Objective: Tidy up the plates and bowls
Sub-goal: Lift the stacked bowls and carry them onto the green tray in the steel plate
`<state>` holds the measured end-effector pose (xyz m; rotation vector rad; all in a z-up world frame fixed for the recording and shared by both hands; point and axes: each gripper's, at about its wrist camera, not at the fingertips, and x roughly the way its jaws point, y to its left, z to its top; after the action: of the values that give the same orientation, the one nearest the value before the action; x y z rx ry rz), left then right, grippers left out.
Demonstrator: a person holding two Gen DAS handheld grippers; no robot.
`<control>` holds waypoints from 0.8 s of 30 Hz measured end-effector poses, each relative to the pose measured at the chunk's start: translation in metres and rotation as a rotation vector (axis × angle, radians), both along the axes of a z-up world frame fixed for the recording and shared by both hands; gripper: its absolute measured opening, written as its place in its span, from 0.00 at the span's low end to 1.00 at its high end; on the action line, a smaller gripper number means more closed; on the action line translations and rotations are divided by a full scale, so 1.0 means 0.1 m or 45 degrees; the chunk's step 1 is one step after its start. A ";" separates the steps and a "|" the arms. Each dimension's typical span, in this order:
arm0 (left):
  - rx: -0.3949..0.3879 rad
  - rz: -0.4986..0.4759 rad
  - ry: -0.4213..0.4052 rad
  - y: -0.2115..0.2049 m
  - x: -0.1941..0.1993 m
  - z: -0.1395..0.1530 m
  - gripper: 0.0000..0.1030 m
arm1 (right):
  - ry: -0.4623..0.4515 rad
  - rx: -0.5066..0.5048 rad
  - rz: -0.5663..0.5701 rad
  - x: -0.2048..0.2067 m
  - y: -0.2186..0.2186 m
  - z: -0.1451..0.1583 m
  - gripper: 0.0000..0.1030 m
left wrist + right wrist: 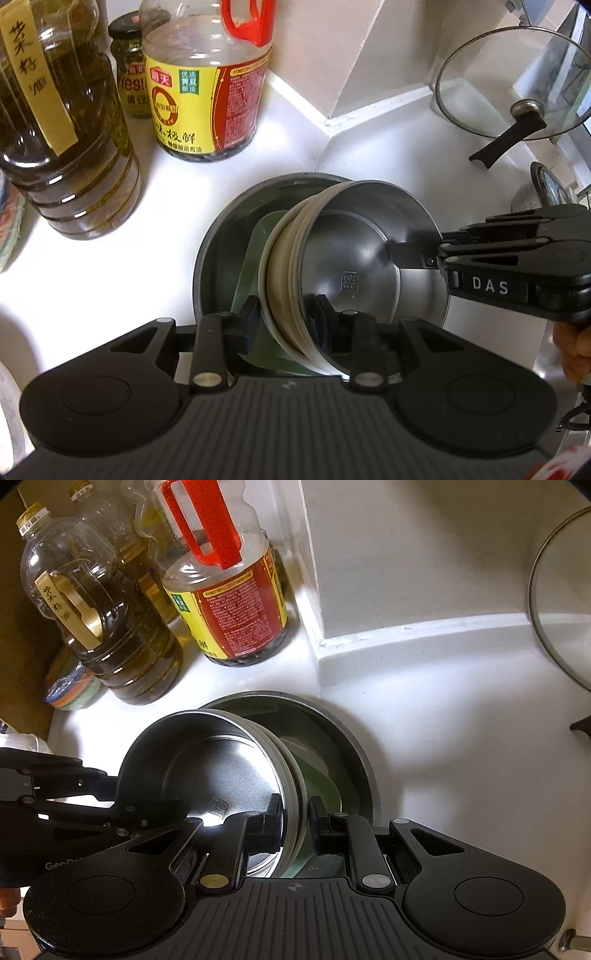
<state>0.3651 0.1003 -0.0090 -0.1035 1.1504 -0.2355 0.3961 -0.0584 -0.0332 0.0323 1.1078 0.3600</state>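
Stack of bowls tilts over the large basin; your left gripper and right gripper both clamp its near rim from adjacent sides.

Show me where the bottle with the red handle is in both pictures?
Left wrist view: the bottle with the red handle stands at top centre, left of the white wall corner, behind the big metal pan.
Right wrist view: the same bottle stands upper left of centre, again just left of the wall corner.
Shared landmark: the stack of bowls, tilted in the pan.
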 end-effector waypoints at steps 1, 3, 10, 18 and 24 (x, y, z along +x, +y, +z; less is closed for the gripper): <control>0.005 -0.004 -0.005 0.00 0.01 0.00 0.28 | -0.008 -0.003 0.002 0.00 0.00 0.00 0.14; 0.006 -0.007 -0.005 0.00 0.02 0.00 0.28 | -0.017 -0.007 0.007 0.00 0.01 0.00 0.14; 0.024 -0.025 -0.021 0.00 0.04 0.01 0.30 | -0.003 0.003 0.005 0.05 0.02 -0.01 0.14; 0.013 -0.077 -0.023 -0.03 0.11 0.02 0.28 | 0.068 -0.011 -0.012 0.00 -0.03 -0.02 0.15; 0.032 -0.102 -0.031 -0.06 0.13 0.02 0.28 | 0.145 0.024 -0.034 -0.03 -0.07 0.01 0.18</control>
<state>0.3781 0.0943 -0.0069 -0.0324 1.1344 -0.2927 0.3929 -0.0653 -0.0321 0.0846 1.2155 0.3482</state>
